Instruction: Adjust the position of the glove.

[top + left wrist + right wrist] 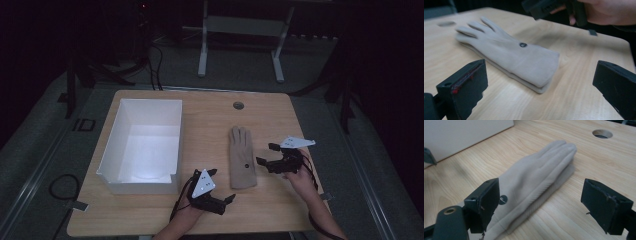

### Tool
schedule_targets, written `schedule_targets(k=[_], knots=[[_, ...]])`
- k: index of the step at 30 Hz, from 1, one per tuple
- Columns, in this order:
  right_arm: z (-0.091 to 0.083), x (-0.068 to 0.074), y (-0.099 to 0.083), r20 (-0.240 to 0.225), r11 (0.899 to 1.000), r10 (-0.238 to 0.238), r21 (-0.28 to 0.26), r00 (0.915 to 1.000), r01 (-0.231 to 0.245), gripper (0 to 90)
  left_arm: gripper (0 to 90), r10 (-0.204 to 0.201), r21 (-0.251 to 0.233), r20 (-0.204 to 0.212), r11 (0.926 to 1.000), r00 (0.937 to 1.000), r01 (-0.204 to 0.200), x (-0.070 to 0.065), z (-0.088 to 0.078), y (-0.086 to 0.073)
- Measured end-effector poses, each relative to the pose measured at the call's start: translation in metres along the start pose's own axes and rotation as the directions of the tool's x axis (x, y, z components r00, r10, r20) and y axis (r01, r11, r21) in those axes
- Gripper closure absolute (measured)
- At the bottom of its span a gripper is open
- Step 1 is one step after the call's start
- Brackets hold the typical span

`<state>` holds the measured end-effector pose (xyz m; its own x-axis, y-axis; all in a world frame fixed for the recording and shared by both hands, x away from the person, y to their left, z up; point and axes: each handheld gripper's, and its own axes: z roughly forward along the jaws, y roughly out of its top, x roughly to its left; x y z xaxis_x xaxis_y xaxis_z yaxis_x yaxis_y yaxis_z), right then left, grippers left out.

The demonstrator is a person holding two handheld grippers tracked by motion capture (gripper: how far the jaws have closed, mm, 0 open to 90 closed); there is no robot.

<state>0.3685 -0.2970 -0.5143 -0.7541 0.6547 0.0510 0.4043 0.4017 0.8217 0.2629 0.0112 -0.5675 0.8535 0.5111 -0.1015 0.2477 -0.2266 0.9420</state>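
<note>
Dim lab: lone wooden table (150, 220), grey carpet (45, 145), equipment stand (240, 30).

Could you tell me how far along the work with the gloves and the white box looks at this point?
Done: the beige gloves lie stacked flat on the table. In hand: nothing; the left gripper and right gripper are open beside them, touching nothing. Left: probably moving the gloves into the white box, which looks empty.

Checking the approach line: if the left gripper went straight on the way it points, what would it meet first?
Probably the cuff end of the beige glove, lying flat on the table ahead of the left gripper's open jaws.
</note>
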Motion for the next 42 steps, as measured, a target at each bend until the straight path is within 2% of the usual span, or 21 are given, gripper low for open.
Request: schedule_targets(k=[3,5,6,8,10,11,15,18,20,24,25,27,29,31,37,40,42], knots=[[-0.001,-0.008,0.001,-0.037,0.999,0.049,0.002,0.9981,-0.049,15.5,0.1,-0.009,0.008,0.040,0.9999,0.9992,0.009,0.004,0.006,0.004],[-0.002,-0.012,0.001,-0.066,0.995,0.102,-0.009,0.9926,-0.103,14.0,0.5,0.032,0.024,0.072,0.9991,0.9969,-0.033,0.006,0.011,0.007],[-0.001,-0.013,0.002,-0.072,0.993,0.113,-0.013,0.9910,-0.114,13.5,5.6,0.053,0.031,0.069,0.9980,0.9962,-0.055,0.007,0.013,0.008],[0.000,-0.013,0.003,-0.067,0.993,0.116,-0.020,0.9910,-0.118,12.9,8.0,0.066,0.045,0.094,0.9965,0.9933,-0.071,0.009,0.018,0.011],[0.003,-0.012,0.004,-0.068,0.994,0.105,-0.037,0.9921,-0.108,11.1,9.7,0.066,0.060,0.085,0.9956,0.9942,-0.071,0.011,0.024,0.013],[0.005,-0.012,0.004,-0.072,0.994,0.096,-0.036,0.9927,-0.099,11.1,13.7,0.063,0.057,0.085,0.9960,0.9943,-0.069,0.012,0.026,0.014],[0.017,-0.010,0.009,-0.032,0.997,0.062,-0.038,0.9976,-0.063,17.0,15.4,0.086,0.069,0.079,0.9934,0.9931,-0.092,0.015,0.036,0.017],[0.028,-0.014,0.015,0.008,0.997,0.067,-0.033,0.9977,-0.067,26.0,21.4,0.123,0.095,0.122,0.9864,0.9850,-0.135,0.017,0.043,0.021],[0.035,-0.020,0.020,0.007,0.997,0.076,-0.029,0.9970,-0.076,30.9,22.8,0.146,0.115,0.137,0.9801,0.9798,-0.162,0.020,0.047,0.023],[0.047,-0.027,0.027,0.013,0.995,0.099,-0.021,0.9950,-0.099,33.6,25.4,0.137,0.136,0.143,0.9783,0.9802,-0.156,0.027,0.053,0.022],[0.055,-0.029,0.030,0.024,0.994,0.110,-0.008,0.9936,-0.110,33.6,25.3,0.134,0.139,0.146,0.9783,0.9803,-0.154,0.028,0.054,0.022],[0.063,-0.031,0.031,0.017,0.993,0.121,0.006,0.9925,-0.122,33.6,25.5,0.117,0.142,0.156,0.9800,0.9808,-0.139,0.029,0.056,0.021],[0.074,-0.033,0.030,0.017,0.990,0.136,0.024,0.9906,-0.136,33.5,28.8,0.107,0.152,0.175,0.9793,0.9787,-0.134,0.030,0.057,0.020],[0.084,-0.036,0.027,0.034,0.987,0.153,0.053,0.9877,-0.154,33.5,29.5,0.105,0.158,0.180,0.9783,0.9780,-0.134,0.029,0.058,0.019],[0.100,-0.042,0.019,0.019,0.972,0.213,0.100,0.9768,-0.214,30.5,29.5,0.110,0.177,0.179,0.9741,0.9777,-0.141,0.028,0.058,0.017],[0.104,-0.043,0.019,0.004,0.958,0.258,0.129,0.9661,-0.256,31.5,29.7,0.118,0.189,0.179,0.9702,0.9768,-0.152,0.028,0.058,0.016],[0.105,-0.044,0.018,-0.024,0.948,0.291,0.141,0.9565,-0.285,37.2,30.5,0.117,0.191,0.181,0.9698,0.9765,-0.152,0.028,0.058,0.016]])
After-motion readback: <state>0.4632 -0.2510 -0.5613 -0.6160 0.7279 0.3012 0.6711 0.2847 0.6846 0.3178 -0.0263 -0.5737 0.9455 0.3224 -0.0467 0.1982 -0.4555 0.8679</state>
